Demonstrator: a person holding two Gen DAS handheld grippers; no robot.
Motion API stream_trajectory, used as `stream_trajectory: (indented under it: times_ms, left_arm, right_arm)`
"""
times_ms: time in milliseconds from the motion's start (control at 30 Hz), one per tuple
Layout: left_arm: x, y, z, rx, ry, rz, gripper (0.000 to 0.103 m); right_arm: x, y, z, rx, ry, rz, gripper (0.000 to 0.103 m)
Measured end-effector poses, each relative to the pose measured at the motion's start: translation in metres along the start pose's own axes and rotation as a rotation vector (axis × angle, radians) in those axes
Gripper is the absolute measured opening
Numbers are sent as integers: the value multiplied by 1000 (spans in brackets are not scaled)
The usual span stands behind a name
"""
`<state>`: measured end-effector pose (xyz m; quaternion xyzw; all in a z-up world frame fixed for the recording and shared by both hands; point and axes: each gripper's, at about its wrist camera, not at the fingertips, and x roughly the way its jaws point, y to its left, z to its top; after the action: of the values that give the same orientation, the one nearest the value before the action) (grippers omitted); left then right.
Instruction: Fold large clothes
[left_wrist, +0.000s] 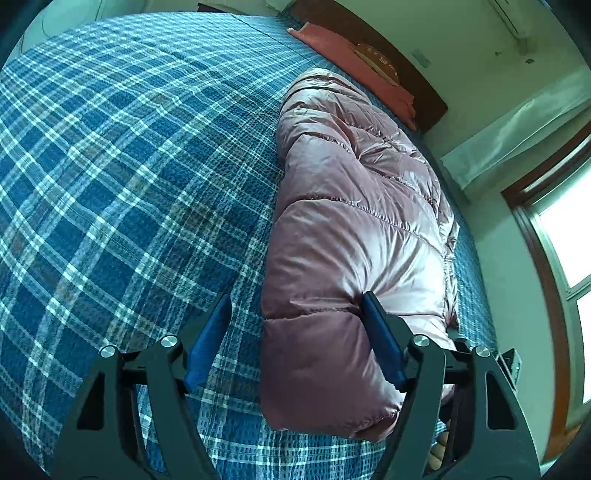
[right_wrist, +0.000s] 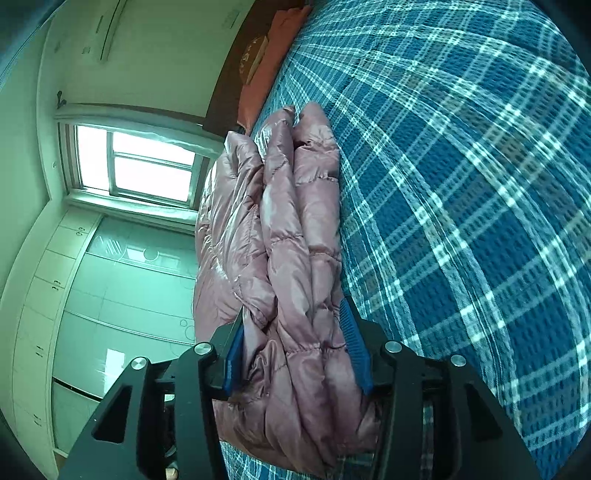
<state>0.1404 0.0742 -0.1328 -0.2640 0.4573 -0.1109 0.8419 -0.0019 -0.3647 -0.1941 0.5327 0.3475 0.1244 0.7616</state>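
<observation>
Nearest us in the left wrist view, our left gripper (left_wrist: 295, 332) has its fingers spread around the folded pink puffer jacket (left_wrist: 354, 206) on the plaid bed (left_wrist: 110, 147), its right finger touching the jacket. Through the right wrist view, our right gripper (right_wrist: 295, 347) straddles the jacket's (right_wrist: 295, 236) bunched edge; we cannot tell whether it pinches.

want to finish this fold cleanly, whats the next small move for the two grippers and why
Probably draw both straight back off the jacket. It already lies folded into a long bundle on the plaid bedspread. The left gripper stands open; the right gripper still has folds between its pads, grip unclear.
</observation>
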Motion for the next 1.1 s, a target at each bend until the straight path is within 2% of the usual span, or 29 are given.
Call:
stream_trajectory:
  times_ms: [300, 400, 567, 667, 733, 800, 900, 1100]
  left_arm:
    - [-7, -6, -3, -6, -22, 73, 79]
    - [-16, -6, -6, 12, -39, 110, 79]
    - [-36, -12, -16, 88, -86, 203, 80]
    - [-50, -17, -23, 143, -124, 279, 80]
    - [-60, -22, -28, 184, -147, 316, 80]
    - [-72, -28, -32, 223, -177, 346, 85]
    - [-92, -41, -36, 265, -241, 373, 90]
    - [-126, -72, -34, 342, -352, 411, 97]
  right_arm:
    - [-33, -14, -10, 23, -41, -24, 51]
    - [-51, -20, -11, 19, -67, -67, 52]
    - [-79, -16, -18, -55, -91, -236, 52]
    - [-89, 1, -30, -159, -95, -376, 54]
    - [-95, 18, -41, -245, -117, -467, 64]
    - [-99, 37, -51, -327, -141, -526, 66]
    - [-104, 62, -62, -430, -171, -583, 70]
    - [-103, 118, -83, -575, -233, -608, 72]
